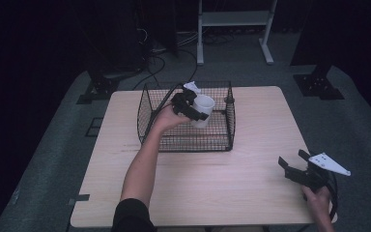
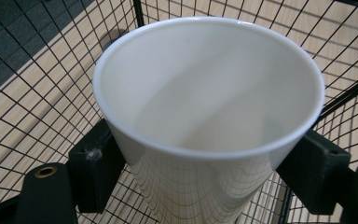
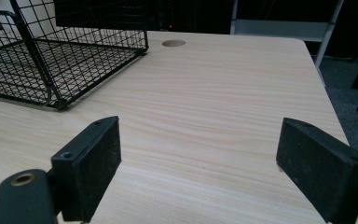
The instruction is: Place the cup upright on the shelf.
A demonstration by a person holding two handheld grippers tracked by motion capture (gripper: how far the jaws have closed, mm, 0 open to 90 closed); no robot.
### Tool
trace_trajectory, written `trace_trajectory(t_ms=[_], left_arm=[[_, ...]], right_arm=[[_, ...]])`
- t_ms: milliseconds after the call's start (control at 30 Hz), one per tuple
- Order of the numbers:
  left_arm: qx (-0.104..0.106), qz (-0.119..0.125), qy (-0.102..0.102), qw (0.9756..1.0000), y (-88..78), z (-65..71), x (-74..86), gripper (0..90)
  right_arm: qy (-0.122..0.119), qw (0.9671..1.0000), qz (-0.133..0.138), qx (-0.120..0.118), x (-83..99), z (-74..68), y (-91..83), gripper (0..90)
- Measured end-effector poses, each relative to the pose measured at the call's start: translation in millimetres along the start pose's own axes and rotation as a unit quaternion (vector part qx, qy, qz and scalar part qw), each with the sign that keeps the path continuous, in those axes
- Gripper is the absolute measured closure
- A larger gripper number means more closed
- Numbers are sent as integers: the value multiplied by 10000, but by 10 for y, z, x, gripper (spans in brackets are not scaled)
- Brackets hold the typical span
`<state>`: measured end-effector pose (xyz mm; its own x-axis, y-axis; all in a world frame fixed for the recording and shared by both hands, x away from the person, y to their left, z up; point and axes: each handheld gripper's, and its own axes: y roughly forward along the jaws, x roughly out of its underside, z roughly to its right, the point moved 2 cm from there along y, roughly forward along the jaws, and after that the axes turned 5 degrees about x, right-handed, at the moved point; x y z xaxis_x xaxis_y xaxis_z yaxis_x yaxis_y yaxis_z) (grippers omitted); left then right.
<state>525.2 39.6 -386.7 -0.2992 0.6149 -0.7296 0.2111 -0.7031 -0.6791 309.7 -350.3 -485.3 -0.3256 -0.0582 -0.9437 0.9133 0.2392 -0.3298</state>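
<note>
A white cup [image 1: 203,109] hangs inside the black wire basket [image 1: 150,103] on the wooden table, with my left gripper [image 1: 193,112] shut on it. In the left gripper view the empty cup [image 2: 209,107] sits between the two black pads [image 2: 95,170], mouth toward the camera, basket mesh [image 2: 32,93] behind it. My right gripper [image 1: 294,164] stands open over the table's near right corner with nothing between its fingers. The right gripper view has its gripper [image 3: 198,161] wide apart above bare wood, and the basket [image 3: 51,60] lies to the upper left.
The wooden table [image 1: 251,145] has bare surface in front of and to the right of the basket. A small round hole [image 3: 173,43] marks the tabletop near the far edge. Stand legs and cables lie on the floor behind the table.
</note>
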Motion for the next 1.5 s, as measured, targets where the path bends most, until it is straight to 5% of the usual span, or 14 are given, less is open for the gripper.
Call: trace_trajectory(t_ms=[1067,1500], left_arm=[[153,-524,-165,9984,336,-76,144,212],[219,-601,-229,9977,344,-92,193,210]], right_arm=[[3,10000,12,-13,0,1,-1,130],[2,10000,14,-12,0,1,-1,130]])
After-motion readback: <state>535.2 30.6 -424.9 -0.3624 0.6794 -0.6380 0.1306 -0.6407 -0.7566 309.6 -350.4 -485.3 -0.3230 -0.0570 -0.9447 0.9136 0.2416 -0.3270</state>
